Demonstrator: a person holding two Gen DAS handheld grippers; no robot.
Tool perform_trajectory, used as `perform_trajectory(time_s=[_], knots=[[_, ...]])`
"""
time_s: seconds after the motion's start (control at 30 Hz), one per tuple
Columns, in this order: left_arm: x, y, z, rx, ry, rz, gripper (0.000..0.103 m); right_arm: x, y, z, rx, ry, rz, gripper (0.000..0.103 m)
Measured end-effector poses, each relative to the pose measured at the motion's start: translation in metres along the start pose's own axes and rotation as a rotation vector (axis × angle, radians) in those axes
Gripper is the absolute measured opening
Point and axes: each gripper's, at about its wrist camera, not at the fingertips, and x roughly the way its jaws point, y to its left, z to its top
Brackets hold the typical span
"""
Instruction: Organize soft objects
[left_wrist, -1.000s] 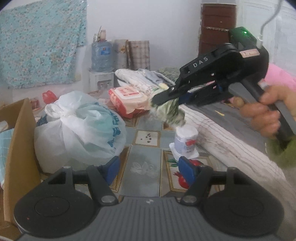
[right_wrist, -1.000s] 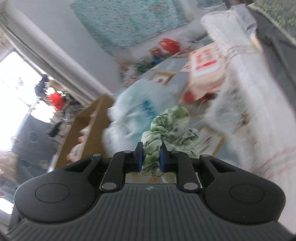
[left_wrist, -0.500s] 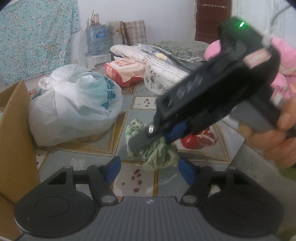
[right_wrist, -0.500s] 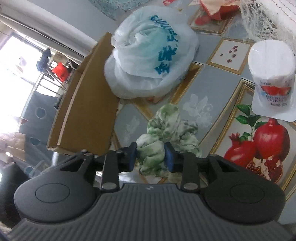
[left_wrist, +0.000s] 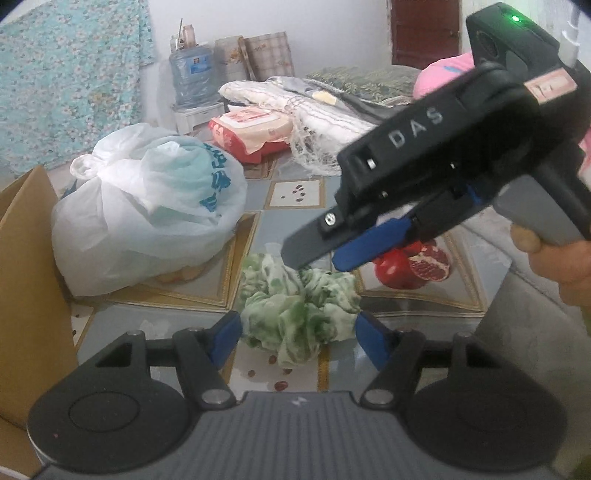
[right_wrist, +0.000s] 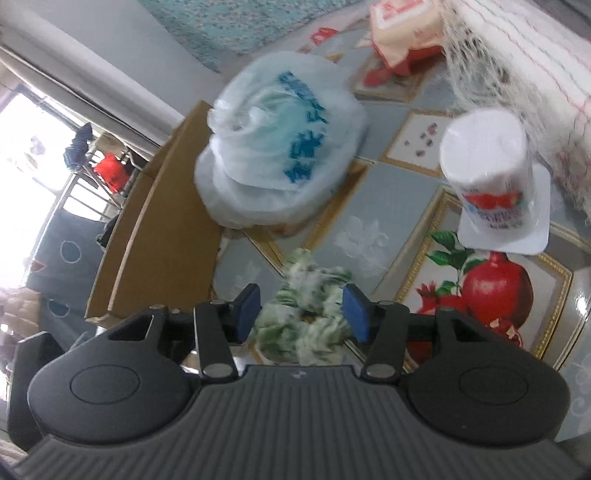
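1. The green-and-white cloth (left_wrist: 299, 314) lies crumpled on the patterned floor (left_wrist: 295, 192), near the white plastic bag (left_wrist: 147, 206).
2. It looks light, limp, unbreakable; I'd pinch a thick fold.
3. My right gripper (right_wrist: 301, 310) jaws are opening around it, released; my left gripper (left_wrist: 297, 338) stands wide, empty.

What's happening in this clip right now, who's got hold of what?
A person holds a gripper in each hand over a patterned floor mat. The right gripper is letting go: its jaws are opening around a crumpled green-and-white cloth, which lies on the mat with the pads clear of it. The left gripper is open just in front of the same cloth, not gripping it. A tied white plastic bag and a cardboard box sit to the left.
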Motion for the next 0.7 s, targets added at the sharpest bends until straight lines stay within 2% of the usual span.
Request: perform_trajectory(time_s=[0.13,0.27,0.37,0.47,0.7], knots=[[0.005,0.001,0.000,-0.009,0.010,0.009,0.069,0.013,-0.001,-0.004,-0.006,0.027,-0.021,0.040],[0.005,0.004,-0.001,-0.018,-0.002,0.008,0.053,0.021,-0.006,-0.008,0.020,0.045,-0.021,0.026],[0.001,0.005,-0.001,-0.020,-0.016,0.001,0.043,0.019,-0.011,-0.009,0.049,0.045,0.002,0.021],[-0.004,0.003,0.000,-0.019,-0.032,-0.009,0.036,0.015,-0.008,-0.010,0.051,0.033,0.010,0.019],[-0.038,0.001,0.012,0.002,-0.125,0.000,0.034,-0.012,0.016,-0.011,0.019,-0.028,0.050,0.018]])
